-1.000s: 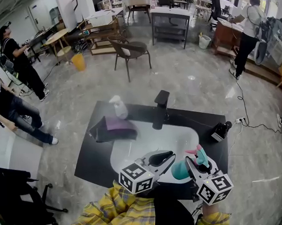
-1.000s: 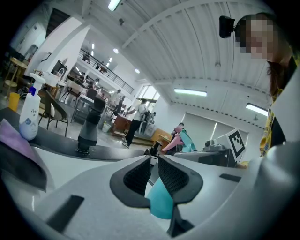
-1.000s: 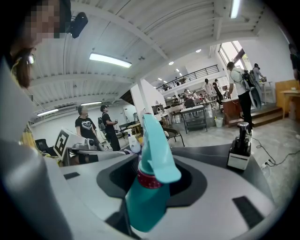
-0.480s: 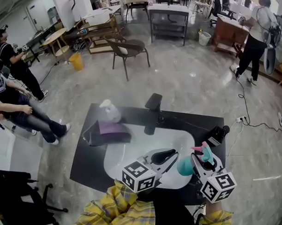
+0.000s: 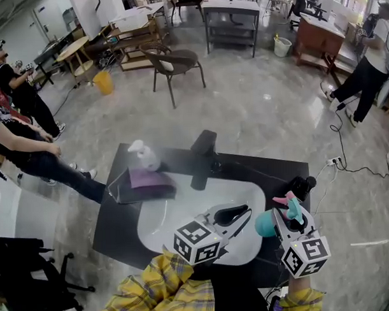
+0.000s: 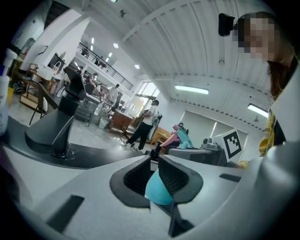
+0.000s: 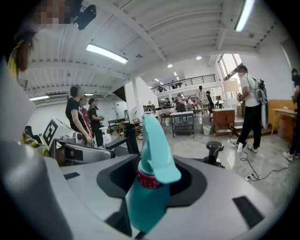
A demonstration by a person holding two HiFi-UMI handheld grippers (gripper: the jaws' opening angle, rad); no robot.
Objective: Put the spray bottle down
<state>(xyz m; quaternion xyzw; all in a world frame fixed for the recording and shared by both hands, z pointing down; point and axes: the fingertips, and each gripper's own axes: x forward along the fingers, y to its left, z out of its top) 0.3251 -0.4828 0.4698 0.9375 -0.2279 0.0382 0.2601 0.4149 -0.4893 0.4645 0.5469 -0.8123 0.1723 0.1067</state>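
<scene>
My right gripper (image 5: 283, 220) is shut on a teal spray bottle (image 5: 267, 224) with a pink trigger. It holds the bottle a little above the right edge of the white oval surface (image 5: 177, 213). In the right gripper view the bottle (image 7: 147, 187) stands between the jaws, its red collar and teal head poking out above them. My left gripper (image 5: 243, 214) hovers just left of the bottle, with its dark pads (image 6: 176, 176) close together and nothing gripped. A teal patch shows through their narrow gap. The left gripper view also catches the bottle's head (image 6: 180, 137) ahead.
On the black table (image 5: 117, 231) lie a white pump bottle (image 5: 143, 156), a purple cloth (image 5: 147, 179) on a dark folder, a black stand (image 5: 204, 151) and a black knobbed device (image 5: 301, 187). People sit and stand at the left; a chair (image 5: 172, 63) stands beyond the table.
Both grippers have drifted to the right over the table, and the right one has carried the spray bottle toward the white surface's right edge. The grip looks unchanged.
</scene>
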